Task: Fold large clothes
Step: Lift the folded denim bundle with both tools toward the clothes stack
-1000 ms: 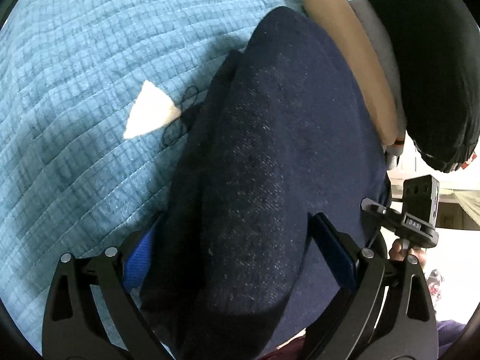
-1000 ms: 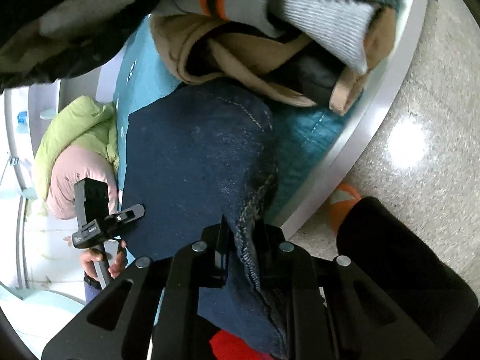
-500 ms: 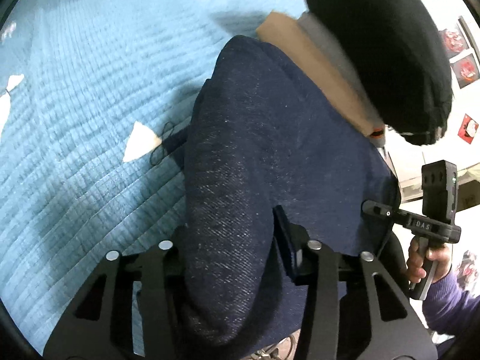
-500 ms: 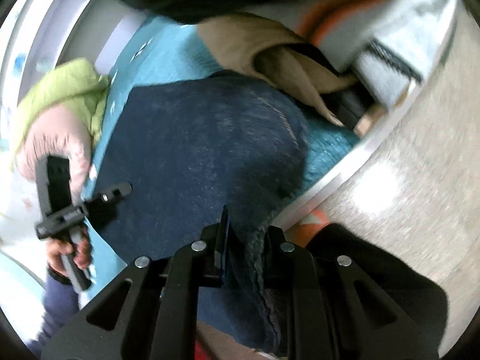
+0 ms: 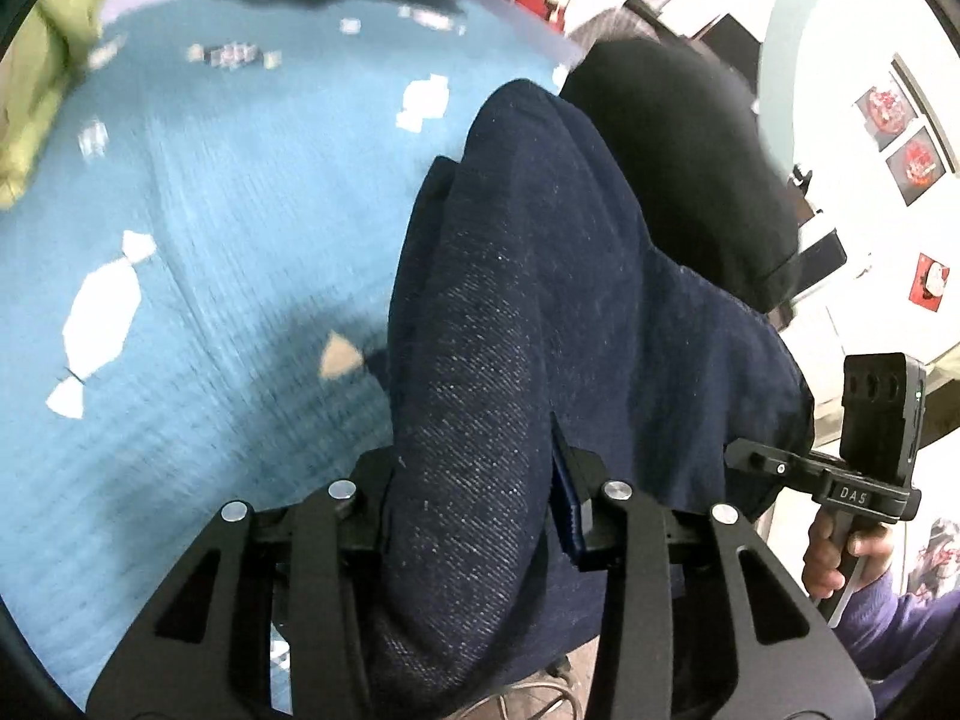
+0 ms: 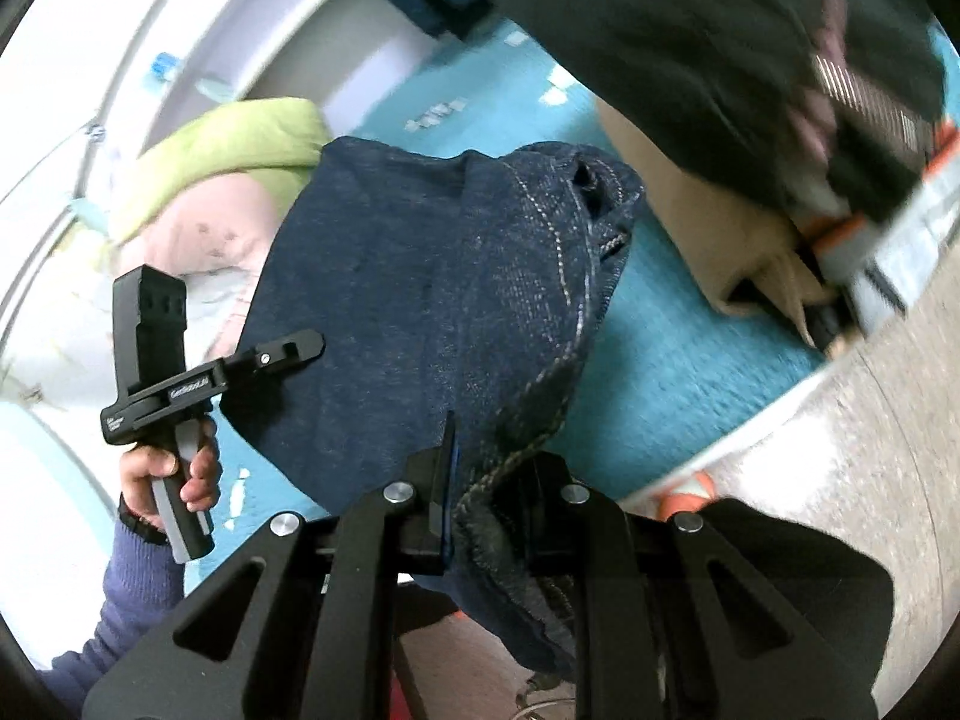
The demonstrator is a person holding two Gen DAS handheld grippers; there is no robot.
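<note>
Lifting is where we are: the dark blue jeans [image 5: 510, 324] hang between our two grippers over the quilted blue bedspread [image 5: 198, 228], bunched and doubled over, not yet laid flat. We judge the fold as barely begun; spreading the denim out, squaring the legs and making the creases are all ahead of us.

Beside the jeans a heap of other clothes [image 6: 750, 90], black on top, tan and grey with an orange stripe beneath, sits on the bed, and a green and pink quilt [image 6: 228, 180] lies at the far end; all of that looks unfolded too.

Our left gripper [image 5: 474, 510] has just been closing, and its jaws now clamp a thick roll of denim between the blue pads. Our right gripper [image 6: 480, 480] stands nearly closed, pinching the stitched hem edge.

For writing, we read "DAS" on the right gripper's bar in the left view. The small lettering on the left gripper's bar is too blurred to make out.
</note>
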